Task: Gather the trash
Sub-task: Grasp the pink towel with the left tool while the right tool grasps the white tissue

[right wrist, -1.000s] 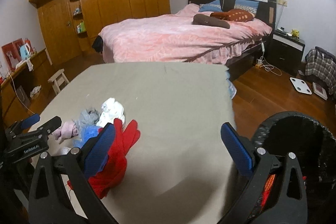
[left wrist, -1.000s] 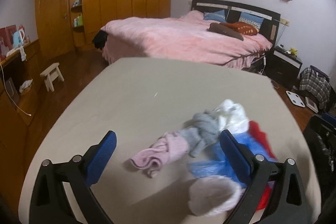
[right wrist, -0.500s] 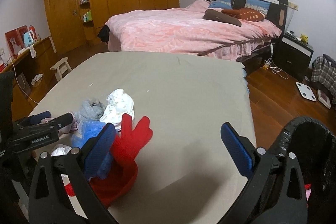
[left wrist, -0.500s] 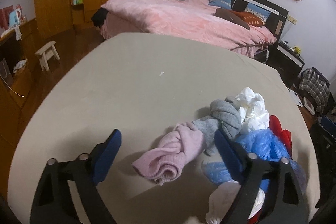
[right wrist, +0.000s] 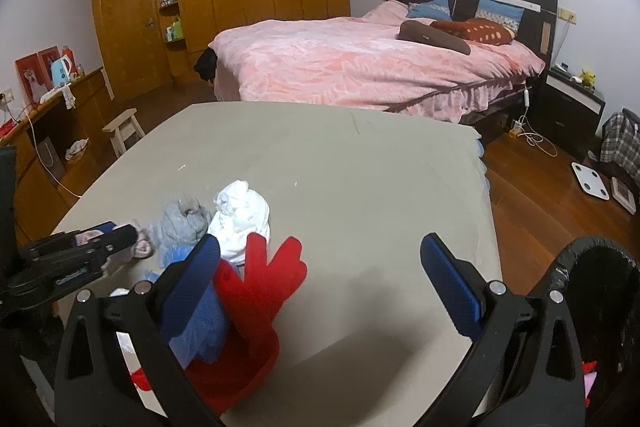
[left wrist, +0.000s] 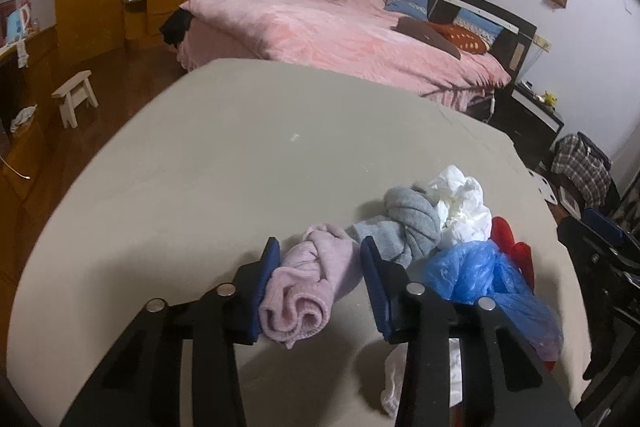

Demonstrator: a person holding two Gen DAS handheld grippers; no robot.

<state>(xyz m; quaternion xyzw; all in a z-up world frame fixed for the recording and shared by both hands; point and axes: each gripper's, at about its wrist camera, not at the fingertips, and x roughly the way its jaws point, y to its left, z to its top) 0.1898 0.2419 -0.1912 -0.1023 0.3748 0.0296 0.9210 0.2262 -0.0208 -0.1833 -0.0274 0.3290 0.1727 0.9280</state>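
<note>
Bench: a broad surface under a beige cover that carries the whole heap of items near its front edge, within reach of both grippers.

Bin: black-lined, standing at the bench's right corner below the right hand; judged the place where collected pieces are to be dropped.

Heap, from larger to smaller: a red glove lying flat with fingers spread, a crumpled blue plastic bag just beside it, a knotted grey sock, a wad of white tissue, and a rolled pink sock at the heap's left end, which makes it the easiest piece to take alone.

Left gripper: its jaws have just been closing around the pink sock; the left pad touches the roll, but whether the right pad presses yet cannot be told.

Right gripper: spread wide and empty, hovering over the red glove, probably readied for the next pick.
</note>
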